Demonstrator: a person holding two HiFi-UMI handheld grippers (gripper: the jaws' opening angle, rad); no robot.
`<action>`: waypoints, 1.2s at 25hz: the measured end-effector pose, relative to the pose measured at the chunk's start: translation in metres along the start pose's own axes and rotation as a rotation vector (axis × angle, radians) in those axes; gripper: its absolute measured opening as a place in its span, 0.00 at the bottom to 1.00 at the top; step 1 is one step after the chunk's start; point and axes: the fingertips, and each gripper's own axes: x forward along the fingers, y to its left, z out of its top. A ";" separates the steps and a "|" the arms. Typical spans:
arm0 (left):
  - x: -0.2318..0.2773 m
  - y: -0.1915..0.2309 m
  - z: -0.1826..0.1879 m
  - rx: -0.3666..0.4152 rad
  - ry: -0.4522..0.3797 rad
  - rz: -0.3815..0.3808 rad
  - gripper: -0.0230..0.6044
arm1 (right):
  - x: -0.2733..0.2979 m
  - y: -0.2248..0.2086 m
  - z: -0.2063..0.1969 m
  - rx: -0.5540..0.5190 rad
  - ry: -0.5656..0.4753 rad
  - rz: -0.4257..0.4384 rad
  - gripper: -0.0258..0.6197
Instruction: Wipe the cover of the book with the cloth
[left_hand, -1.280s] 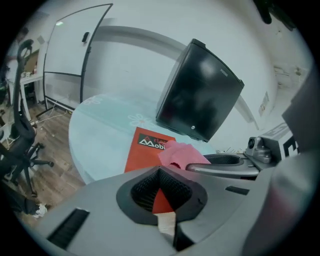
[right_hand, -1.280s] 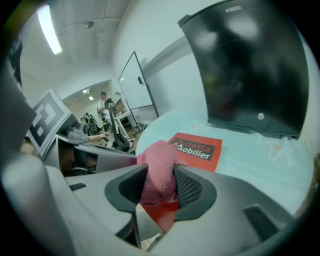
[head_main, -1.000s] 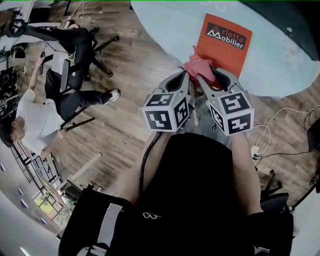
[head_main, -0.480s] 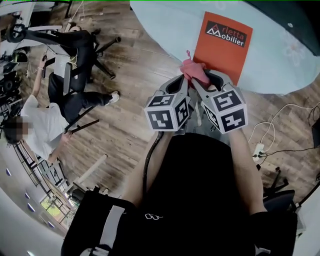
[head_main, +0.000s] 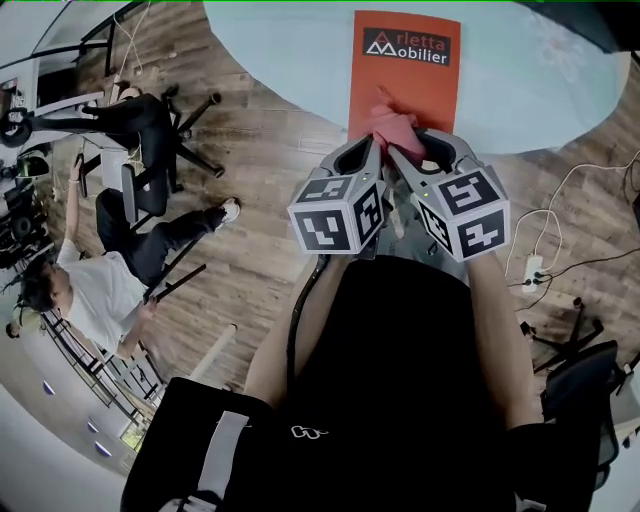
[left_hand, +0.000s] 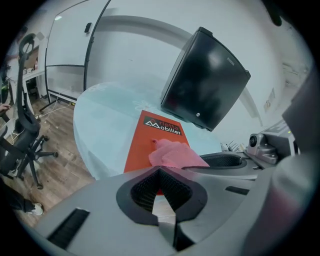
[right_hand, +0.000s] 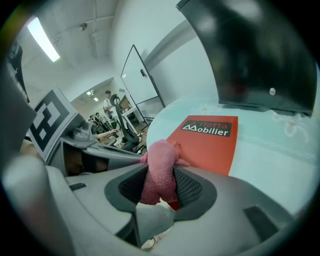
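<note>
An orange book (head_main: 404, 70) lies flat on a pale blue round table (head_main: 270, 45), its white title at the far end. My right gripper (head_main: 402, 150) is shut on a pink cloth (head_main: 392, 124), which bunches over the book's near edge. In the right gripper view the cloth (right_hand: 160, 172) fills the jaws of the right gripper (right_hand: 161, 176), with the book (right_hand: 212, 142) just beyond. My left gripper (head_main: 371, 148) sits close beside it on the left, shut with nothing in it. In the left gripper view (left_hand: 160, 171), its jaws meet short of the cloth (left_hand: 175, 155) and the book (left_hand: 145, 145).
A large black monitor (left_hand: 205, 80) stands at the table's far side beyond the book. On the wooden floor to the left are an office chair (head_main: 150, 150) and a seated person (head_main: 90, 290). Cables and a power strip (head_main: 533, 270) lie on the floor at the right.
The head view has swung, so the book now lies straight ahead instead of angled to the right. Both grippers stay together, and the cloth now sits at the middle of the book's near edge.
</note>
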 end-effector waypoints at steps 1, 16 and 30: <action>0.001 -0.002 0.000 0.004 0.003 -0.005 0.06 | -0.002 -0.002 -0.001 0.010 -0.005 -0.004 0.28; 0.008 -0.047 0.006 0.053 0.019 -0.113 0.06 | -0.035 -0.032 -0.009 0.105 -0.056 -0.062 0.28; 0.007 -0.057 0.029 0.049 -0.042 -0.149 0.06 | -0.059 -0.062 0.005 0.097 -0.090 -0.159 0.28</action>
